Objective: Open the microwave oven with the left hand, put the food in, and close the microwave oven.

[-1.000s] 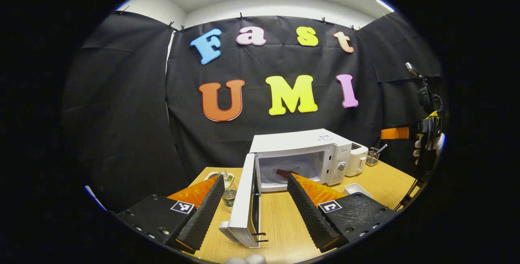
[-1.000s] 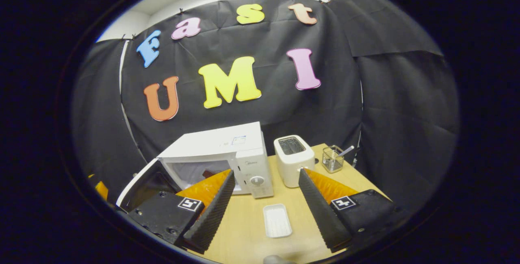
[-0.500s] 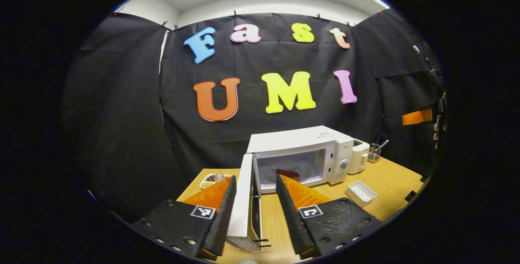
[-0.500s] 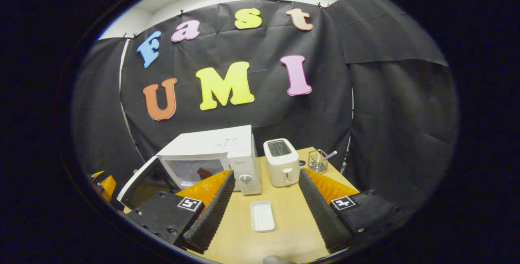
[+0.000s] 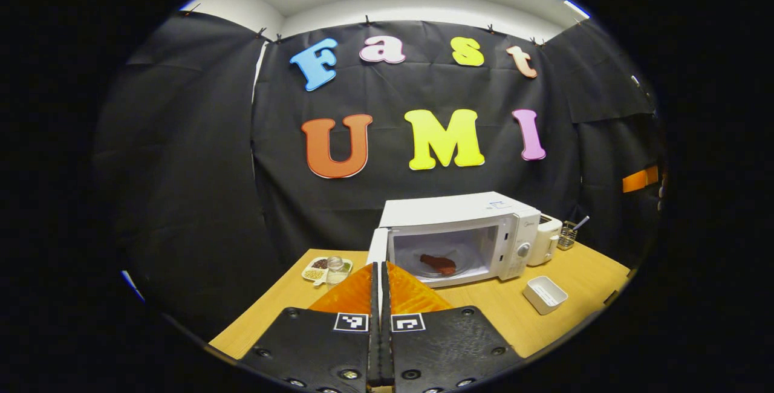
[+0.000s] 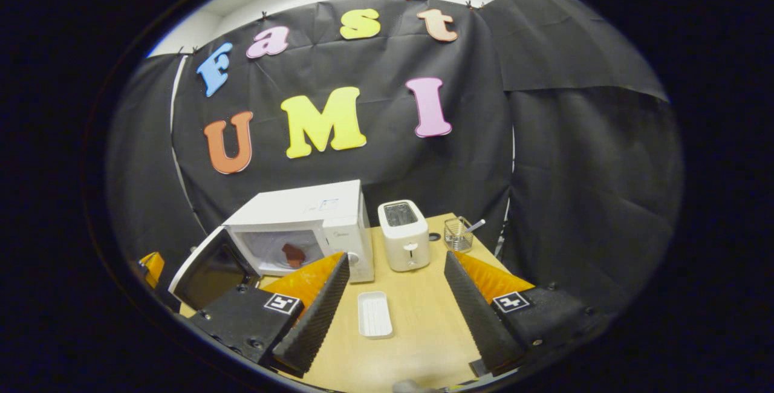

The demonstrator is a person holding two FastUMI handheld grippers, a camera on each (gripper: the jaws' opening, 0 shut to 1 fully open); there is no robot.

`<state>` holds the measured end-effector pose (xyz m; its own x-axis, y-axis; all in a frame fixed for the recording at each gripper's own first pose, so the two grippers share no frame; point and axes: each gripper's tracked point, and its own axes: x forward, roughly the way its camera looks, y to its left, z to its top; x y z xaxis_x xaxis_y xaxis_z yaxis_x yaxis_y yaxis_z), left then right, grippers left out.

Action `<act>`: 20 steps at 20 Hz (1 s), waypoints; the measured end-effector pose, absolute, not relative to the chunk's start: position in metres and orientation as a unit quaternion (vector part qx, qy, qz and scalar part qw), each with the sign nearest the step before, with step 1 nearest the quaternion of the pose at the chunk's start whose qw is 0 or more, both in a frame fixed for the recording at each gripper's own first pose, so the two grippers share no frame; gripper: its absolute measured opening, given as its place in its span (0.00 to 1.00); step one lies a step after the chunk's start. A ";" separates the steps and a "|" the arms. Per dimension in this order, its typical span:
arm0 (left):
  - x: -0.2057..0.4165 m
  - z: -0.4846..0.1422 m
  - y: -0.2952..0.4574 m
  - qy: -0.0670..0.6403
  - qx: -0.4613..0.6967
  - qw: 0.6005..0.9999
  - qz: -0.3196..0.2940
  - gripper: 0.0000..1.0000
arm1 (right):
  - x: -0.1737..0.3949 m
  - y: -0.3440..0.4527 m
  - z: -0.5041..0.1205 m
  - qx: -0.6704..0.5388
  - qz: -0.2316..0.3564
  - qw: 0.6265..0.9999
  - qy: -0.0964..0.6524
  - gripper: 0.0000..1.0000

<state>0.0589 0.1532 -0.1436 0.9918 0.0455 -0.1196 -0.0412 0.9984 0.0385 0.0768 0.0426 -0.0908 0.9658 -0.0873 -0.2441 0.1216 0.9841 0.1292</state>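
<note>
Microwave door (image 5: 378, 254) edge pinched in left gripper (image 5: 381, 278); right gripper (image 6: 396, 278) spread wide.

One microwave (image 5: 459, 236), door open, with one piece of food (image 5: 439, 263) inside. One toaster (image 6: 403, 243). One wire basket (image 6: 457, 234). One white tray (image 6: 373, 314). One snack dish (image 5: 319, 270). One glass (image 5: 335, 265). One bench (image 6: 417, 332). Two hand-held grippers.
</note>
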 end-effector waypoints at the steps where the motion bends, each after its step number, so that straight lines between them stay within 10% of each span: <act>1: 0.059 -0.149 0.165 0.065 0.020 0.997 0.035 0.00 | 0.076 0.043 -0.093 0.073 -0.052 0.988 0.124 1.00; 20: 0.053 -0.237 0.168 0.124 0.021 0.992 0.019 0.00 | 0.049 0.027 -0.110 0.087 -0.074 0.980 0.163 1.00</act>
